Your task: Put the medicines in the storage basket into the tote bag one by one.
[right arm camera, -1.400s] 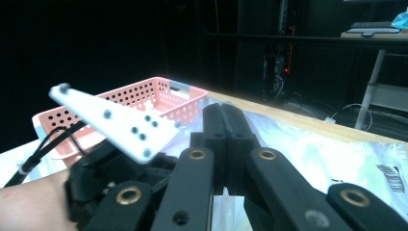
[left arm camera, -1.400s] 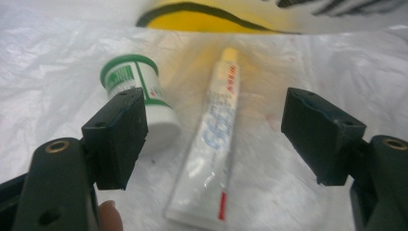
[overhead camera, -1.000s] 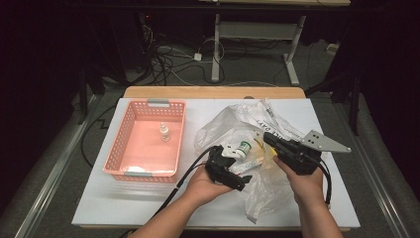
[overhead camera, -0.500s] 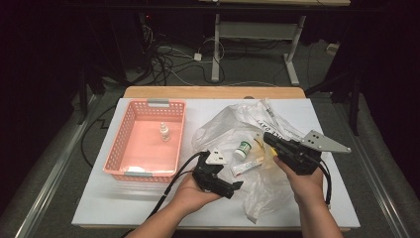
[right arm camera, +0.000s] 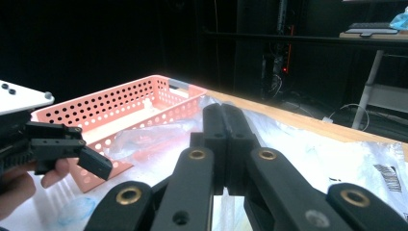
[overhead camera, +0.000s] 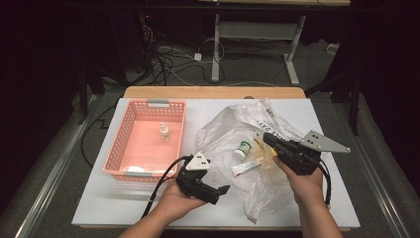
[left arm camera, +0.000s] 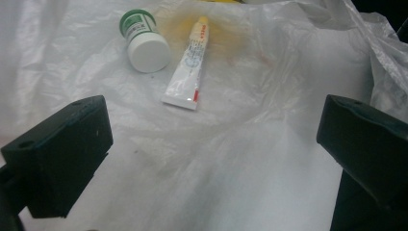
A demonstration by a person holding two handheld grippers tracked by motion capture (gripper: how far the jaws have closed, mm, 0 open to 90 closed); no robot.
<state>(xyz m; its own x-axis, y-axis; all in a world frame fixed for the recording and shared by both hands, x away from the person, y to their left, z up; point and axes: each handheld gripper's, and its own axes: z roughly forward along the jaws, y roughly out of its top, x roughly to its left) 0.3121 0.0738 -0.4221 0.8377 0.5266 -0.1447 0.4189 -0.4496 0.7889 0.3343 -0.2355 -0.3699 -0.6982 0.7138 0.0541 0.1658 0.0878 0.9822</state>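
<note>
Hand-held gripper [overhead camera: 222, 191] beside pink basket [overhead camera: 122, 144]

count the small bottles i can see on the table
2. A small white dropper bottle stands upright inside the pink perforated plastic basket. A white green-labelled bottle lies on the clear crumpled plastic bag, beside a white tube. The bag's folds may hide more.

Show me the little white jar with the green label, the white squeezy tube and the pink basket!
White jar with green label [left arm camera: 144, 43], left gripper view, its cap.
White tube [left arm camera: 186, 72], left gripper view, mid-body.
Pink plastic basket [overhead camera: 115, 148], high view, left wall.
</note>
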